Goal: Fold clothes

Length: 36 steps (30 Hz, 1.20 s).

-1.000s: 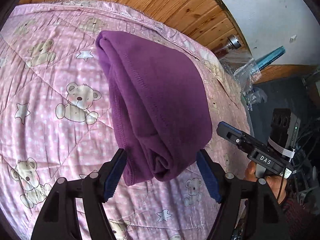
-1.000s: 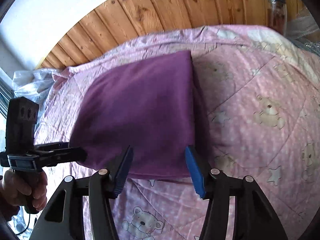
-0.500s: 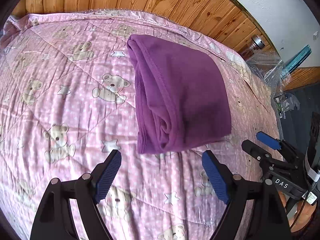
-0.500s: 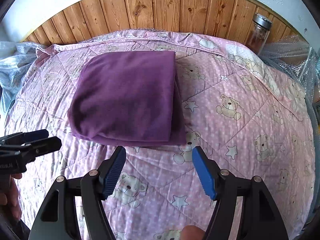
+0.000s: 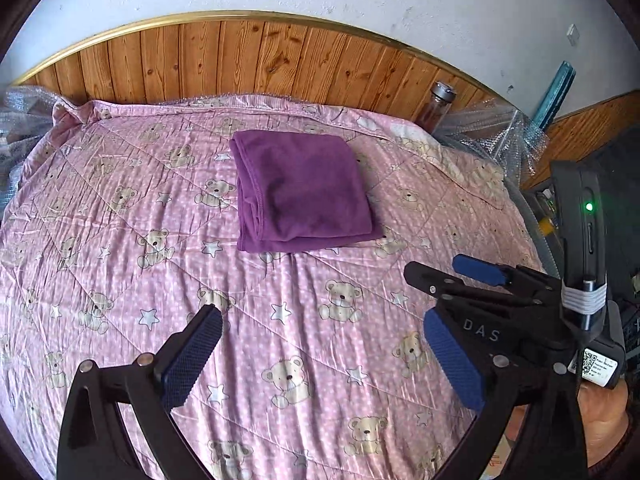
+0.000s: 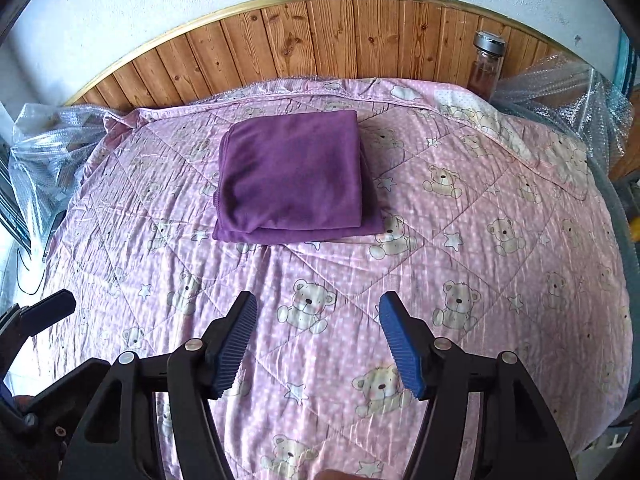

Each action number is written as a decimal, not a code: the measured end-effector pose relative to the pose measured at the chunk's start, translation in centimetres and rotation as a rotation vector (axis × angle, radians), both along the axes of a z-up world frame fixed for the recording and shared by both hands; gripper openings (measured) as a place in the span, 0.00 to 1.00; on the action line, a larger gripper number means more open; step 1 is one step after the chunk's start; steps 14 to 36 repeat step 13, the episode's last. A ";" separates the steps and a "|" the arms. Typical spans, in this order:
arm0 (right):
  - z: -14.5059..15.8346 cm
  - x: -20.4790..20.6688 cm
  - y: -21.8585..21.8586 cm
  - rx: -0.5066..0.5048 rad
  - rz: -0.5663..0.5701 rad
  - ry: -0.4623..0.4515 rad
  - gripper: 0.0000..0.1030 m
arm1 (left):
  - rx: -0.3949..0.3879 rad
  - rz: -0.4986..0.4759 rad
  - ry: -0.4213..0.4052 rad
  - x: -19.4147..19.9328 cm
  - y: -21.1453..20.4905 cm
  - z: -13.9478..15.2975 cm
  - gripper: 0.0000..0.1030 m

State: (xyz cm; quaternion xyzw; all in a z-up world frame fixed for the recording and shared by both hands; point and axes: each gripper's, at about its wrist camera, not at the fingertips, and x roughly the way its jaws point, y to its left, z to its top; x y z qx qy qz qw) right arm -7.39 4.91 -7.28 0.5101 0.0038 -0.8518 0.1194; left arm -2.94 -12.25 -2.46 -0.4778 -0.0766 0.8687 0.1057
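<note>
Purple fleece garment (image 5: 300, 190), folded into a compact rectangle of several layers, lies flat on the pink teddy-bear quilt (image 5: 120, 264) toward the wooden headboard (image 5: 240, 60), its stitched edges stacked along the left side and its smooth fold on the right; by this arrangement the fold appears finished and the piece set down for good. Reading left to right in the left wrist view: crumpled bubble wrap (image 5: 16, 120) at the bed's far left corner, the garment near centre, then a glass bottle with a metal lid (image 5: 438, 108) standing upright against the headboard; its contents cannot be made out. More bubble wrap (image 5: 496, 132) lies just beside the bottle. In the foreground the left gripper (image 5: 320, 360) hovers over bare quilt with its blue pads wide apart and nothing between them, well short of the garment. To its right, the right gripper (image 5: 456, 292) is seen side-on, likewise clear of the cloth. The right wrist view confirms this: the right gripper (image 6: 318, 344) has its pads spread and empty above the quilt (image 6: 500, 240), with the garment (image 6: 292, 176) lying well beyond the fingertips. Both tools held back and unclamped suit a release posture, leaving the folded piece undisturbed.
</note>
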 end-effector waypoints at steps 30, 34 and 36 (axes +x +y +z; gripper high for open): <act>4.3 4.6 -2.4 0.086 0.017 0.133 0.63 | 0.032 0.033 0.029 4.9 -0.9 2.5 0.99; 4.3 4.6 -2.4 0.086 0.017 0.133 0.63 | 0.032 0.033 0.029 4.9 -0.9 2.5 0.99; 4.3 4.6 -2.4 0.086 0.017 0.133 0.63 | 0.032 0.033 0.029 4.9 -0.9 2.5 0.99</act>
